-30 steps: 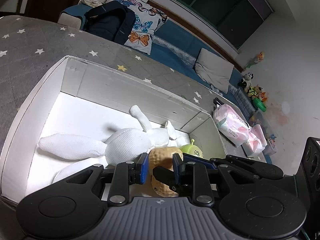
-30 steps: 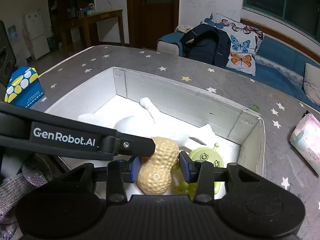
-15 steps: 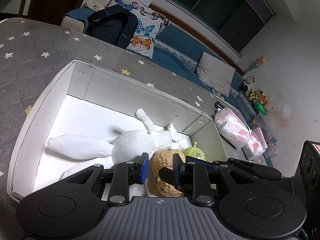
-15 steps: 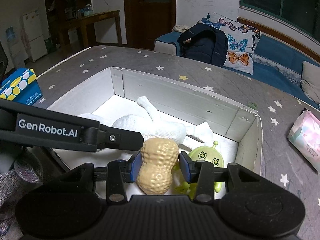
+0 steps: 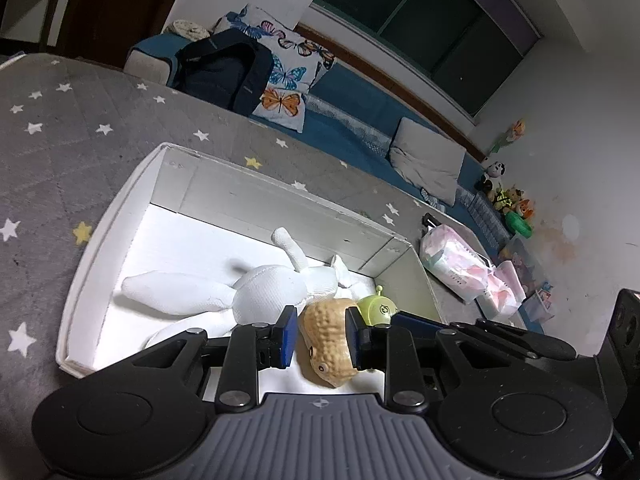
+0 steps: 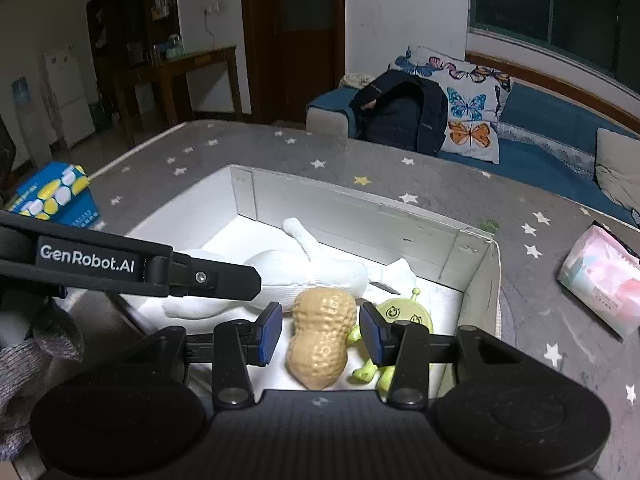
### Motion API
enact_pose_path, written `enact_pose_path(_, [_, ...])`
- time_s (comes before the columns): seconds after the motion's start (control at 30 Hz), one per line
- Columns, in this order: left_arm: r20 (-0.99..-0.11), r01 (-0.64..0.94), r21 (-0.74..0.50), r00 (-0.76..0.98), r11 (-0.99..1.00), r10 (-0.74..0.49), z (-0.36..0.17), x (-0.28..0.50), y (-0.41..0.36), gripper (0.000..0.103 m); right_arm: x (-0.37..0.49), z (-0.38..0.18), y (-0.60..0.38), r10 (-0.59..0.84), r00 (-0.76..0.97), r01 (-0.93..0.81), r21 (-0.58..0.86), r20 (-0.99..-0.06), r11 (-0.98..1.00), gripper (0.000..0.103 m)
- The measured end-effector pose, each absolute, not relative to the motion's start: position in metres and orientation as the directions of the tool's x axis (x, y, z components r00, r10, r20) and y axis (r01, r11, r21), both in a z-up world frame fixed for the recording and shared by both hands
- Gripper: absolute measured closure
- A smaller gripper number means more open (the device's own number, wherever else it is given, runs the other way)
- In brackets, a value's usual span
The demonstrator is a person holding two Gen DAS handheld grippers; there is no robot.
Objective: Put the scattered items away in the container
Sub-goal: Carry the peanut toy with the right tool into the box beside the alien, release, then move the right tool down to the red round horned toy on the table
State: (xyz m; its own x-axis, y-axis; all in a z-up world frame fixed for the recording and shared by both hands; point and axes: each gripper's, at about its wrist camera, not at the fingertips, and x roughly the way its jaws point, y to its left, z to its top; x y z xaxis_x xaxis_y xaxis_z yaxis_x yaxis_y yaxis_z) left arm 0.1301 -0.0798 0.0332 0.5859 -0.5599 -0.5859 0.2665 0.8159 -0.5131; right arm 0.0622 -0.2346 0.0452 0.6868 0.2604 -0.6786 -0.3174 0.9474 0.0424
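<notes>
A white open box [image 5: 256, 184] [image 6: 360, 204] sits on the grey star-patterned surface. Inside lie a white plush rabbit [image 5: 256, 292] [image 6: 316, 268], a tan peanut toy [image 5: 326, 340] [image 6: 320, 336] and a green alien toy [image 5: 378, 310] [image 6: 404, 316]. My right gripper [image 6: 320, 332] is open, its blue pads standing apart on either side of the peanut, which rests on the box floor. My left gripper [image 5: 320, 338] is open above the near part of the box, the peanut showing between its pads. The left gripper's arm [image 6: 120, 268] crosses the right wrist view.
A pink tissue pack [image 5: 456, 268] [image 6: 600, 272] lies on the surface right of the box. A blue and yellow carton [image 6: 52, 196] stands at the far left. A sofa with a dark backpack [image 6: 400, 116] and butterfly cushion [image 6: 472, 120] is beyond the surface.
My right gripper has opened and let go of the peanut toy, which now lies in the box. Both grippers have drawn back and up from the box.
</notes>
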Motion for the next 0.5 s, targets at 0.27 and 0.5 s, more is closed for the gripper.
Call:
enact_pose_path(0.27, [-0.57, 0.281, -0.509, 0.598, 0.813, -0.564, 0.041, 0.103, -0.073, 0.075, 0.023, 0.055, -0.238, 0.283, 0.717, -0.315, 0.066, -0.638, 0.947, 0.06])
enact_pose_path(0.5, [-0.546, 0.278, -0.52, 0.619, 0.807, -0.565, 0.041, 0.073, -0.062, 0.074, -0.017, 0.066, -0.241, 0.32, 0.748, -0.324, 0.1, -0.581, 0.941, 0.058])
